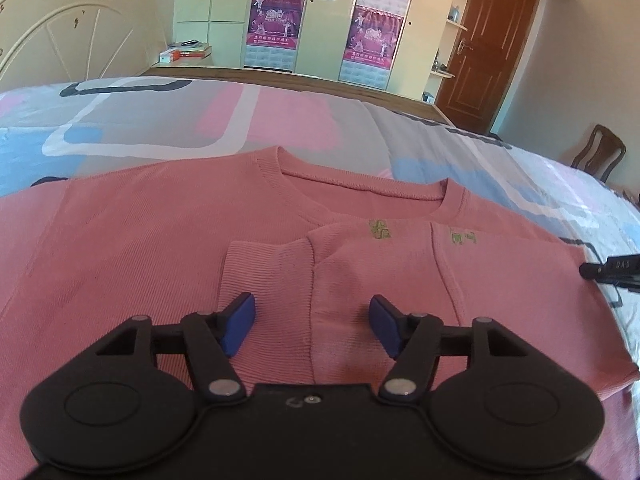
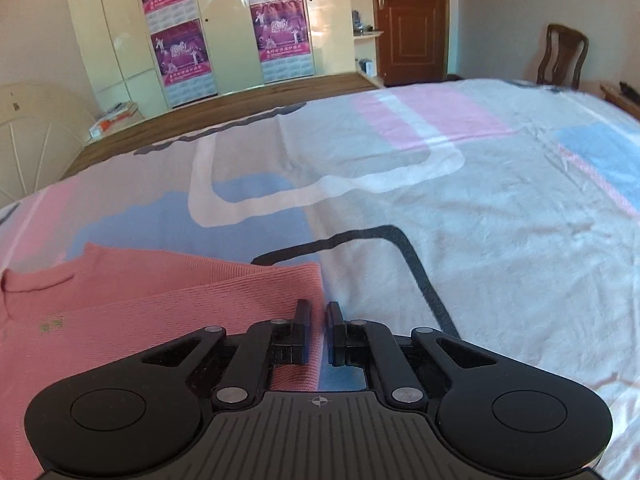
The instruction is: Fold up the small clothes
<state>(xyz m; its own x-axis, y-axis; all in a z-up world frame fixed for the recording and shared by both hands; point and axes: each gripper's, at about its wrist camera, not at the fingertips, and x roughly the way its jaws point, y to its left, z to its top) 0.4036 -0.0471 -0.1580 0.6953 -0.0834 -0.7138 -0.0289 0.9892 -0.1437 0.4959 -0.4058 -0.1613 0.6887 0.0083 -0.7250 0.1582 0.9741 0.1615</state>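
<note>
A pink knit sweater point(image 1: 132, 248) lies flat on the bed, neckline away from me, with a sleeve folded across its chest and the ribbed cuff point(image 1: 256, 264) lying on top. My left gripper point(image 1: 312, 322) hovers over that folded sleeve, its blue pads wide apart and nothing pinched between them. In the right wrist view the sweater's side edge point(image 2: 224, 292) runs straight between my right gripper's point(image 2: 318, 322) fingers, which are closed to a narrow slit on the cloth. The tip of the right gripper point(image 1: 612, 270) also shows at the sweater's far right side.
The bedspread point(image 2: 440, 240) has pink, blue, grey and white patches and stretches wide to the right of the sweater. A white headboard point(image 1: 60, 36), wardrobes with posters point(image 1: 276, 16), a brown door point(image 1: 496, 40) and a wooden chair point(image 2: 562, 56) stand around the bed.
</note>
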